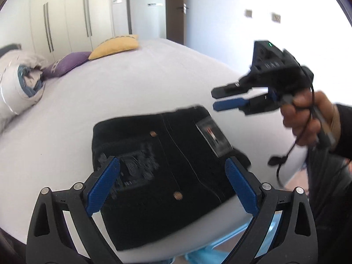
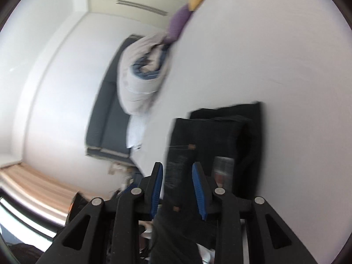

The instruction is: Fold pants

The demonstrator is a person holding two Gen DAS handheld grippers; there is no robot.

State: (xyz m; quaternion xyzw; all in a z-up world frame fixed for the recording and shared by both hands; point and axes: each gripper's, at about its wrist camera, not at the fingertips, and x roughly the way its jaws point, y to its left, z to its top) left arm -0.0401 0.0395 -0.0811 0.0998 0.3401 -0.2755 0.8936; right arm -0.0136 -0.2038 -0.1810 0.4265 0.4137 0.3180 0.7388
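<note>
Black pants [image 1: 167,154] lie folded into a compact rectangle on the white bed [image 1: 136,83], near its front edge, with a label patch and two copper rivets showing. My left gripper [image 1: 172,165] is open and empty, its blue pads spread wide just above the near side of the pants. My right gripper [image 1: 216,100] is held in the air to the right of the pants, fingers slightly apart and empty. In the blurred, rotated right wrist view the pants [image 2: 222,132] lie beyond the right gripper [image 2: 177,167], whose pads stand a little apart.
A rolled white and blue duvet [image 1: 19,83], a purple cushion [image 1: 66,62] and a yellow cushion [image 1: 116,45] lie along the bed's far left. White wardrobes [image 1: 66,15] and a dark door [image 1: 176,8] stand behind. Something light blue [image 1: 220,248] sits below the bed's front edge.
</note>
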